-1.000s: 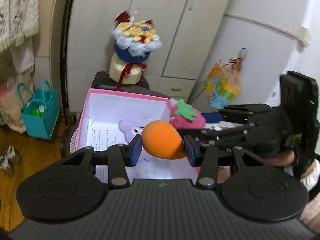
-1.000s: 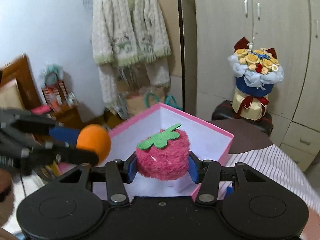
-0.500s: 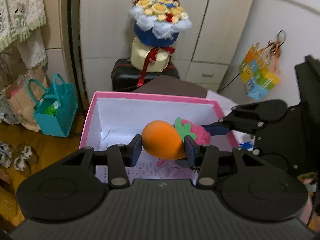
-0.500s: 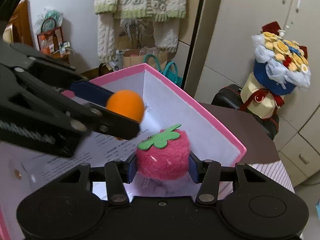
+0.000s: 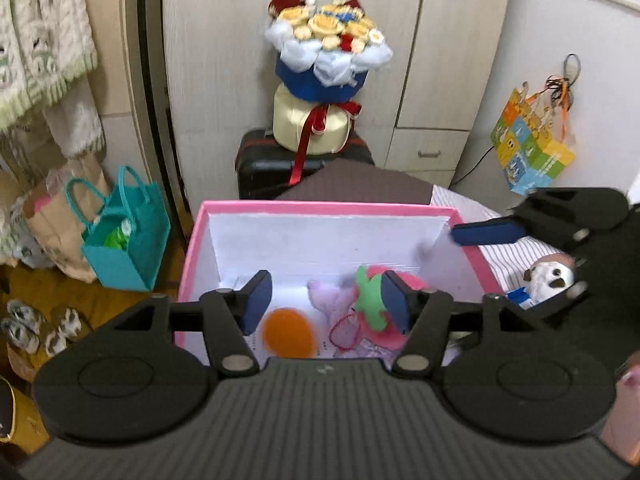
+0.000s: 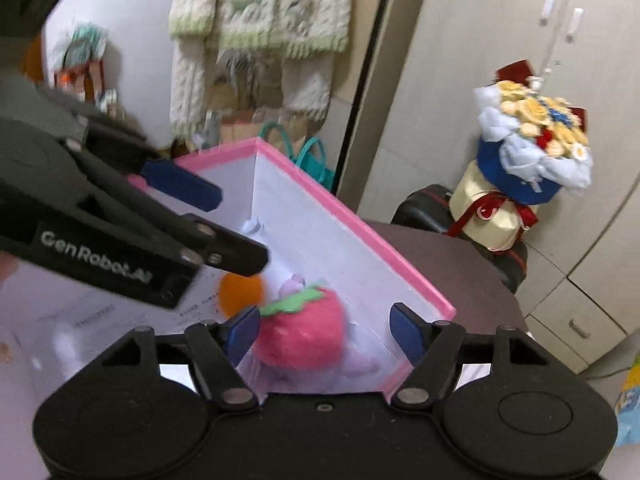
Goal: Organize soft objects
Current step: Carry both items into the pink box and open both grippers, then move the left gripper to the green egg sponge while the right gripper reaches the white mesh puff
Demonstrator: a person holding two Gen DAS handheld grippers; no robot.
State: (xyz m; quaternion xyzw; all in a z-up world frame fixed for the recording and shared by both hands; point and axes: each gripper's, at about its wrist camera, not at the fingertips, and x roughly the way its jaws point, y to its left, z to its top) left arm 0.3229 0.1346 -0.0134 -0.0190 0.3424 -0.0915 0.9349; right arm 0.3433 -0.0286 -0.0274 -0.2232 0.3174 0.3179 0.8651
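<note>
A pink box (image 5: pixel 320 208) with white inner walls sits in front of both grippers. Inside it lie an orange soft ball (image 5: pixel 287 333), a pink plush strawberry (image 5: pixel 378 316) with a green leaf, and a pale purple plush (image 5: pixel 328 298). My left gripper (image 5: pixel 326 300) hovers above the box, its jaws opening, nothing pressed between the pads. My right gripper (image 6: pixel 325 330) is over the box too, jaws opening; the strawberry (image 6: pixel 302 330) lies below and between them, free of the right pad, while the orange ball (image 6: pixel 239 292) sits beside it.
A flower bouquet (image 5: pixel 328 64) stands on a dark suitcase (image 5: pixel 280 164) behind the box. A teal bag (image 5: pixel 128 240) and paper bags are on the floor at left. A small white-brown plush (image 5: pixel 550 274) lies on the striped cloth at right. Cabinets stand behind.
Both grippers moved over the box and down. The left let go of the orange ball and the right let go of the strawberry; both toys now lie inside the box.
</note>
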